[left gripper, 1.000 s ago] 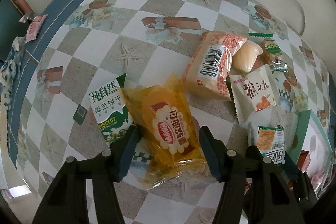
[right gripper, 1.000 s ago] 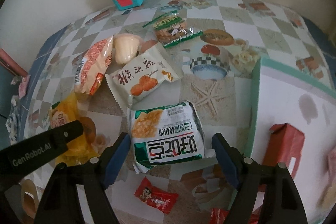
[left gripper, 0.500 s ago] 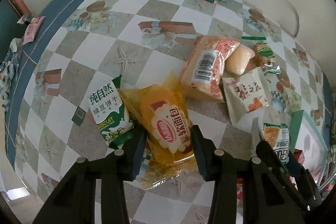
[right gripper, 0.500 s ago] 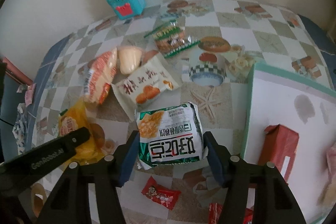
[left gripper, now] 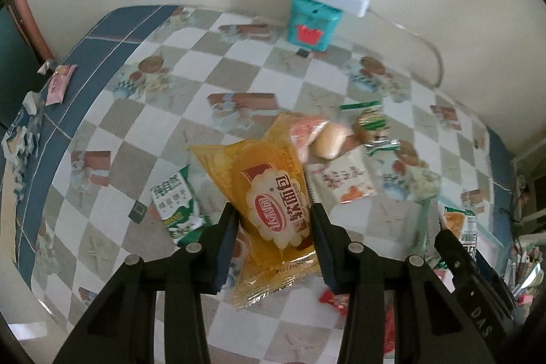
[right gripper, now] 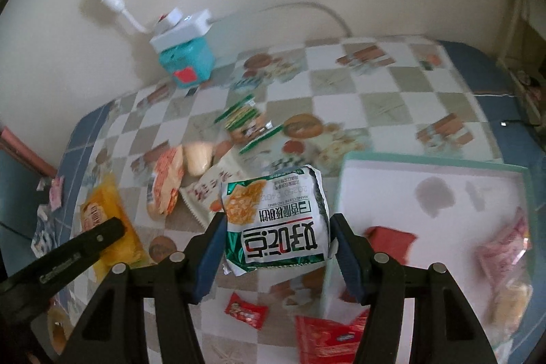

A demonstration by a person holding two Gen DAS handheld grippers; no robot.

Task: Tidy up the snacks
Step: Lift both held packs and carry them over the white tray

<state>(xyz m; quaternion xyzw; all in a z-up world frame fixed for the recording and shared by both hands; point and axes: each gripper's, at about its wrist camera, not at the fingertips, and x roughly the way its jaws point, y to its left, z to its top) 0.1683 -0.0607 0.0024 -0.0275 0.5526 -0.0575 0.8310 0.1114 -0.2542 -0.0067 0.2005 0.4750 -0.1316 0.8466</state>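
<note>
My left gripper (left gripper: 274, 220) is shut on a yellow soft-bread packet (left gripper: 273, 207) and holds it lifted above the checked tablecloth. My right gripper (right gripper: 276, 234) is shut on a green-and-white cracker packet (right gripper: 276, 227) and holds it raised beside the green-rimmed white box (right gripper: 344, 186). The box holds a red packet (right gripper: 392, 237) and pink sweets (right gripper: 501, 255). The yellow packet also shows in the right wrist view (right gripper: 109, 224), under the left gripper's finger (right gripper: 85, 244).
On the table lie a green biscuit packet (left gripper: 174, 197), an orange packet (right gripper: 163, 183), a jelly cup (right gripper: 198, 157), a white cracker sachet (left gripper: 341, 179), a green-striped biscuit bag (right gripper: 249, 125) and small red sweets (right gripper: 247, 314). A teal toy box (left gripper: 312, 23) with a power strip stands by the wall.
Both grippers closed on their packets and lifted them off the table. Both cameras rose and tilted back, so more wall shows.
</note>
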